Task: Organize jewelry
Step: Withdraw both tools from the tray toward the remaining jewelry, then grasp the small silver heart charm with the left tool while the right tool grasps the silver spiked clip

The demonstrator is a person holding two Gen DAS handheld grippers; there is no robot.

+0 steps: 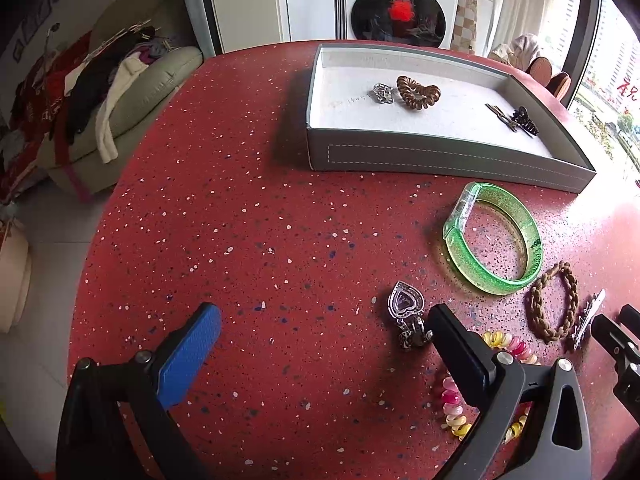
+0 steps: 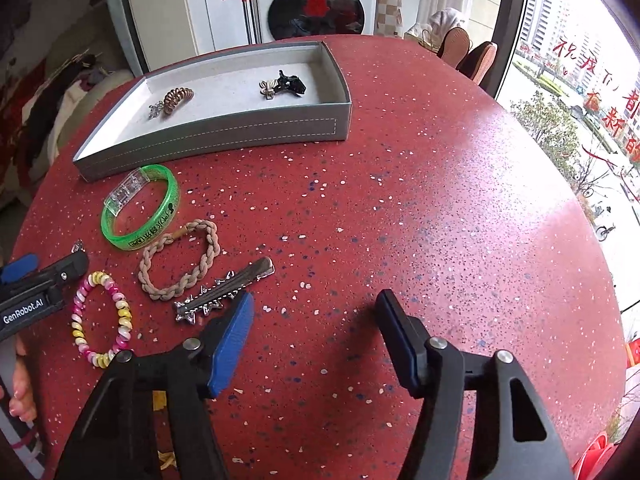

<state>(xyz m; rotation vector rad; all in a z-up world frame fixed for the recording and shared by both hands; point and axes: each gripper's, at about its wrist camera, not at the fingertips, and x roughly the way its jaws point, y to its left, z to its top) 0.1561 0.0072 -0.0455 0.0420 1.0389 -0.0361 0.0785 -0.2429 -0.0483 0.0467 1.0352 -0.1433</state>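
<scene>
Jewelry is split between the grey tray (image 1: 436,156) and the red table (image 1: 248,216). Inside the tray four pieces can be counted: a silver trinket (image 1: 383,93), a brown coil tie (image 1: 417,92), a slim clip (image 1: 501,115) and a black claw clip (image 1: 525,119). These are judged to be sorted already.

Five pieces are left on the table, all near the tray's front wall or closer to the grippers. A green bangle (image 1: 495,237) lies just in front of the tray, a braided bracelet (image 1: 554,302) beside it, then a silver spiked clip (image 2: 224,291), a pink-and-yellow coil tie (image 2: 101,319), and a heart clip (image 1: 408,314). By that count, a little under half of the work is judged to be done.

The left gripper (image 1: 324,328) is held wide apart with nothing between its fingers; its right finger is seen just beside the heart clip, though contact cannot be confirmed. The heart clip is taken as the likely next piece, as it lies closest to that gripper.

The right gripper (image 2: 314,304) is likewise spread wide and empty, held low over bare table, with its left finger just beside the spiked clip.
</scene>
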